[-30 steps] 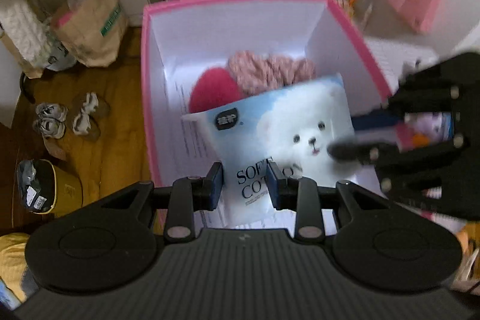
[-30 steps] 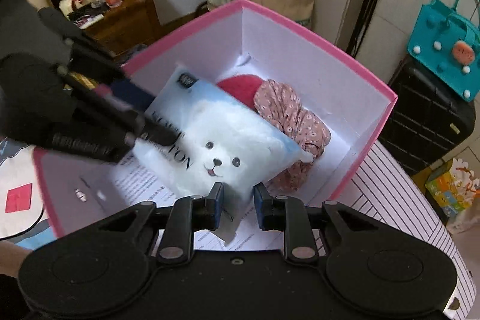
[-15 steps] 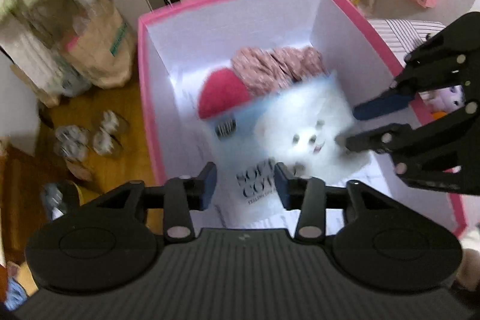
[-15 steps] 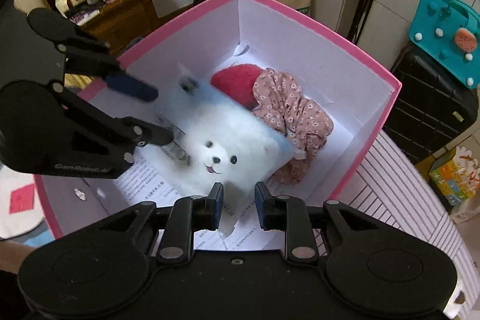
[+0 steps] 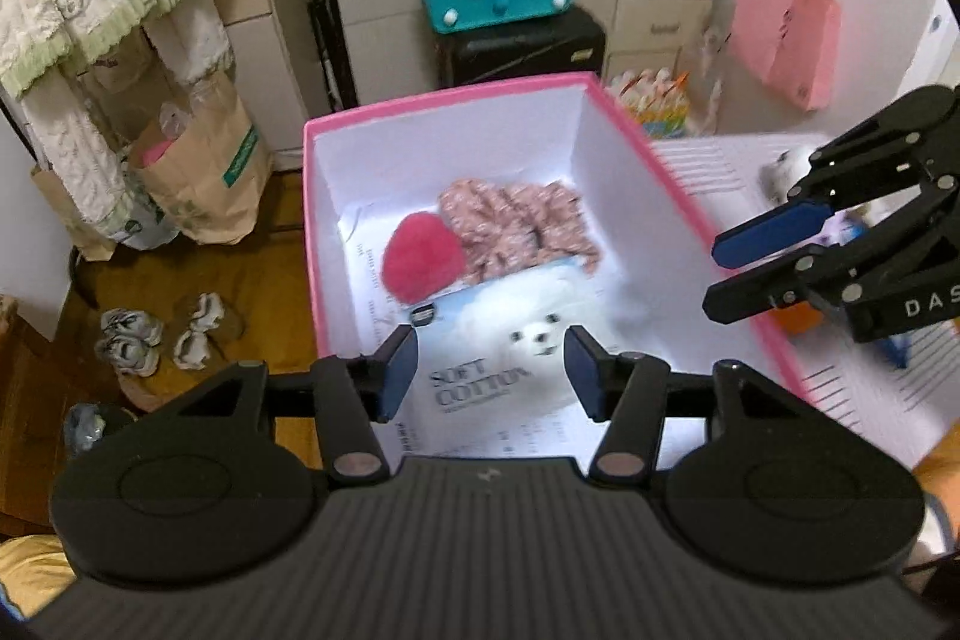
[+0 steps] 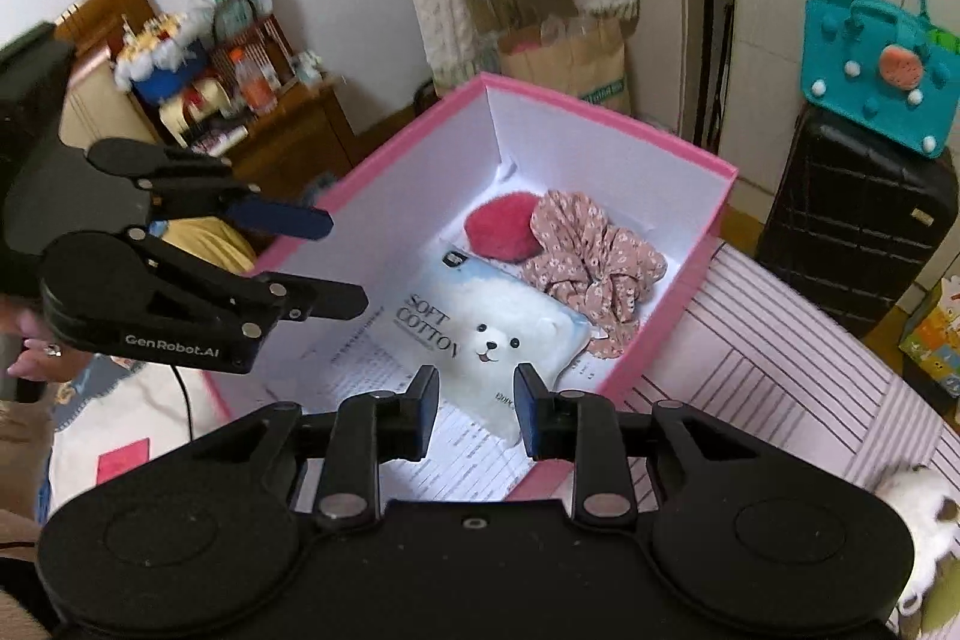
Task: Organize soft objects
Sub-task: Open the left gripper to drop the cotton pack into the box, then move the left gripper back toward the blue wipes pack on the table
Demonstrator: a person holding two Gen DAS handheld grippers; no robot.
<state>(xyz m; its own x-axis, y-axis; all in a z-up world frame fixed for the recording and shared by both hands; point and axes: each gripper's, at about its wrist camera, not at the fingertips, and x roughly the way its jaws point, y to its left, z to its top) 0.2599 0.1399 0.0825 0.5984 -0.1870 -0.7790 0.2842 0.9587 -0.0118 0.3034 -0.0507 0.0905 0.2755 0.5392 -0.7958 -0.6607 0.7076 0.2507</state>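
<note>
The pink box (image 5: 456, 100) fills the middle of both views, and three soft things lie on its paper-lined floor: a red pom-pom (image 5: 423, 262) and a flowered scrunchie (image 5: 516, 226) toward the far wall, and a cotton pack with a bear face (image 5: 510, 340) flat in front of them, touching both. In the left wrist view the left gripper (image 5: 489, 370) hangs above the pack's near end with its fingers spread wide and nothing between them; the pack lies straight ahead and below. The right gripper (image 6: 477, 409), in its own view, is also spread and empty above the pack's near corner, while in the left view it shows at the right edge, over the box's right rim. The pack's long axis runs slantwise from the lower middle of the right view up toward the pom-pom. Judging from this, the pack is already stowed and the next soft thing is a white plush toy (image 6: 918, 514) at the lower right of the right view, on the striped cloth (image 6: 780, 370) outside the box, nearer the right gripper. That toy is cut off by the frame edge and the gripper body, and is only a blur at the right of the left view, so its shape and lie are hard to read.
</note>
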